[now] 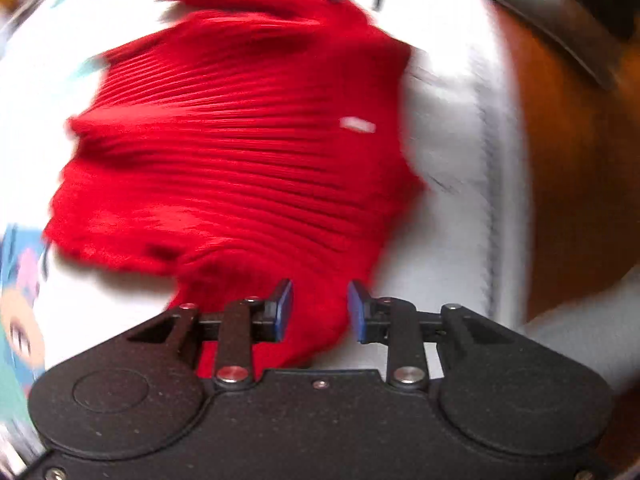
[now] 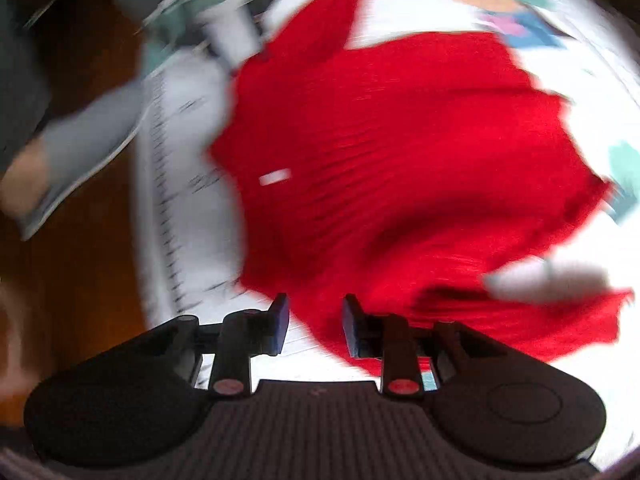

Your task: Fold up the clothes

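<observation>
Two grippers pointed steeply down over one red ribbed garment (image 1: 240,148) that lay crumpled on a white sheet (image 1: 444,128) printed with cartoon figures. Both views were smeared by blur, so fine detail was hard to make out.

Seen from the left wrist, the left gripper (image 1: 320,312) had its blue-padded fingers (image 1: 285,308) standing apart. A narrow tongue of the red cloth ran down through the gap between them, but neither pad pressed on it; a strip of red and a sliver of white showed on either side. The bulk of the garment spread away above the fingers, its ribs fanning outward, with a small white label (image 1: 357,124) on the right part of it. To the right of the sheet a stitched edge ran along, and past it lay brown wooden floor (image 1: 576,184).

From the right wrist, the right gripper (image 2: 316,322) likewise had its fingers (image 2: 282,320) parted. Red cloth lay beneath the gap and passed under the right finger, while white sheet showed under the left one; I could not tell whether cloth touched either pad. The garment filled the middle of that view, a sleeve-like strip (image 2: 320,24) reaching toward the top, the same white label (image 2: 275,176) near its left edge. A pale blurred shape (image 2: 544,276) crossed the cloth at the lower right; what it was could not be told. At the far left, a grey sleeve (image 2: 92,128) and a hand (image 2: 24,184) showed over the dark floor.
</observation>
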A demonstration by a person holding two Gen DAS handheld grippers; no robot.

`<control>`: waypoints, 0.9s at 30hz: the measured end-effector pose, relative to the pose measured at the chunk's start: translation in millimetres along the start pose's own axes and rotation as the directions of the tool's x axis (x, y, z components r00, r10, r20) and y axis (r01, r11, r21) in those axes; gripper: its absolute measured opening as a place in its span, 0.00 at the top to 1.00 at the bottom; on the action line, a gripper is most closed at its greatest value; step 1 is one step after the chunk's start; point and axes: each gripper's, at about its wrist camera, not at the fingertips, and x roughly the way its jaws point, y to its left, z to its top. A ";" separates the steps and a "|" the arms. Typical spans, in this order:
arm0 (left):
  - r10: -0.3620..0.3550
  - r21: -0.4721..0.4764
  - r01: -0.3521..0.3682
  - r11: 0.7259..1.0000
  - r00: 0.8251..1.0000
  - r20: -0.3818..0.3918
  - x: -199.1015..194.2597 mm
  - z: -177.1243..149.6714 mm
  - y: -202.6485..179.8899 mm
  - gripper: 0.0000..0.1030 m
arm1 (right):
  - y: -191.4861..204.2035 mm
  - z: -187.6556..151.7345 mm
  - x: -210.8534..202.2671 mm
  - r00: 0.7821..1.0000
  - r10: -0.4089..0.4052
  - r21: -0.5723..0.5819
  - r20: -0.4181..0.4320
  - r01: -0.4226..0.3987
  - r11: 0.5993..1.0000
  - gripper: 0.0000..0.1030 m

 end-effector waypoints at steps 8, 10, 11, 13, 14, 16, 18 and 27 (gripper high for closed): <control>-0.046 -0.305 0.051 0.951 0.999 0.025 15.1 -12.1 45.7 0.68 | -51.1 -26.0 17.4 0.977 -0.182 0.215 -0.114 0.203 0.955 0.61; -0.004 -0.420 0.028 0.907 0.998 0.057 5.5 -32.8 66.9 0.68 | -59.8 -44.0 9.8 0.982 -0.149 0.310 -0.115 0.178 0.934 0.61; 0.051 -0.505 -0.017 0.863 0.997 0.052 2.1 -51.8 82.0 0.68 | -65.8 -54.0 0.4 0.989 -0.128 0.381 -0.069 0.145 0.913 0.61; 0.155 -0.663 -0.098 0.742 0.987 0.028 -4.3 -90.8 110.6 0.68 | -81.2 -75.6 -17.0 0.991 -0.129 0.552 0.026 0.094 0.829 0.54; 0.194 -0.743 -0.122 0.658 0.981 0.010 -6.3 -114.1 119.0 0.68 | -90.4 -86.8 -24.9 0.986 -0.151 0.642 0.070 0.071 0.764 0.54; 0.261 -0.868 -0.159 0.470 0.965 -0.035 -9.9 -159.0 134.2 0.68 | -106.8 -101.2 -34.8 0.969 -0.208 0.751 0.131 0.039 0.659 0.54; 0.292 -0.935 -0.166 0.314 0.954 -0.072 -11.3 -190.8 138.1 0.68 | -121.5 -110.9 -38.1 0.953 -0.275 0.810 0.129 0.058 0.583 0.54; 0.385 -1.000 0.008 0.003 0.923 0.008 -10.3 -246.6 142.7 0.68 | -169.1 -136.9 -26.3 0.906 -0.360 0.932 0.222 -0.088 0.352 0.43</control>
